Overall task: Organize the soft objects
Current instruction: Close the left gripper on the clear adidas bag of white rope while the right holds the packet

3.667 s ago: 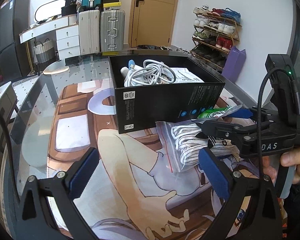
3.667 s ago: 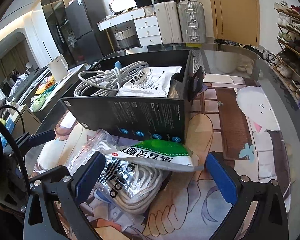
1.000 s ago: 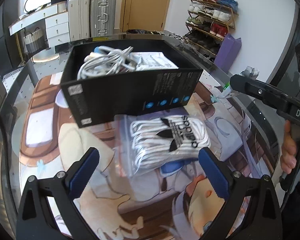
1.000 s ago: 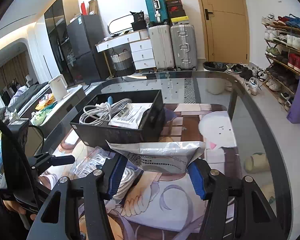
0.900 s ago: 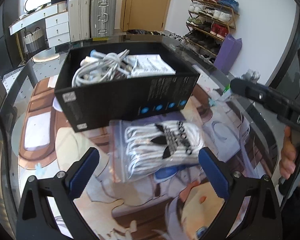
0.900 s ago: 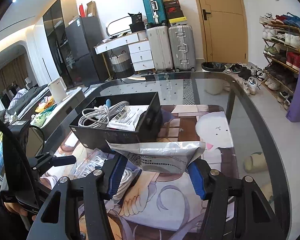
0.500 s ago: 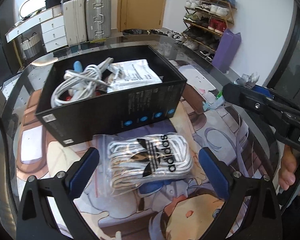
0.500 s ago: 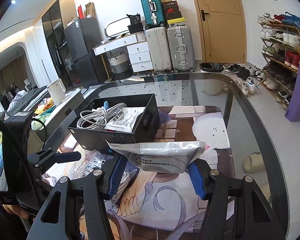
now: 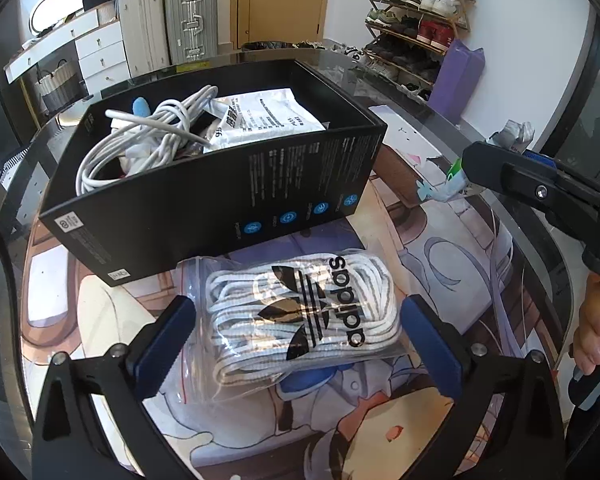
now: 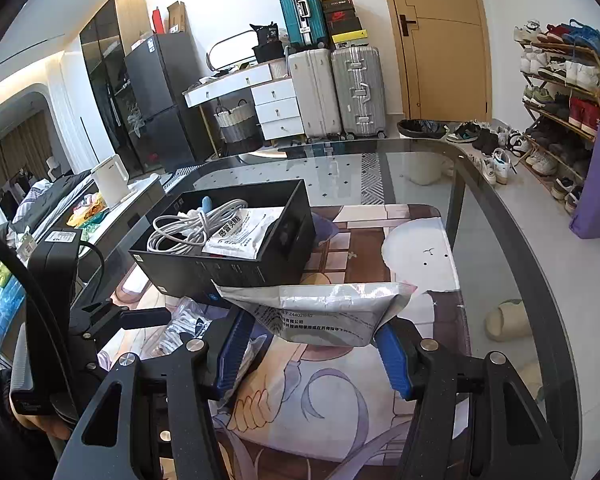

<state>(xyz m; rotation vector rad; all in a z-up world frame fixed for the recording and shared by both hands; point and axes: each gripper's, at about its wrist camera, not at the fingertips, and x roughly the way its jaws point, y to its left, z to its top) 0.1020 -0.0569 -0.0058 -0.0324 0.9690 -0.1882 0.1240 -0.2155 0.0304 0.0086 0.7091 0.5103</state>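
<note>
1. silver pouch point(image 10: 324, 316) pinched in right gripper point(image 10: 314, 338) jaws, held above surface point(image 10: 480, 216), near black box point(image 10: 228, 256).
2. left gripper point(image 9: 296, 336) jaws wide, straddling bagged laces point(image 9: 300, 316) lying on surface before box.

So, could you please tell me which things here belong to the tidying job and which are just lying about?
Job:
- silver pouch in the right claw
- bag of laces
- black box
- left claw

Lying about:
- suitcases
- shoe rack
- slipper
</note>
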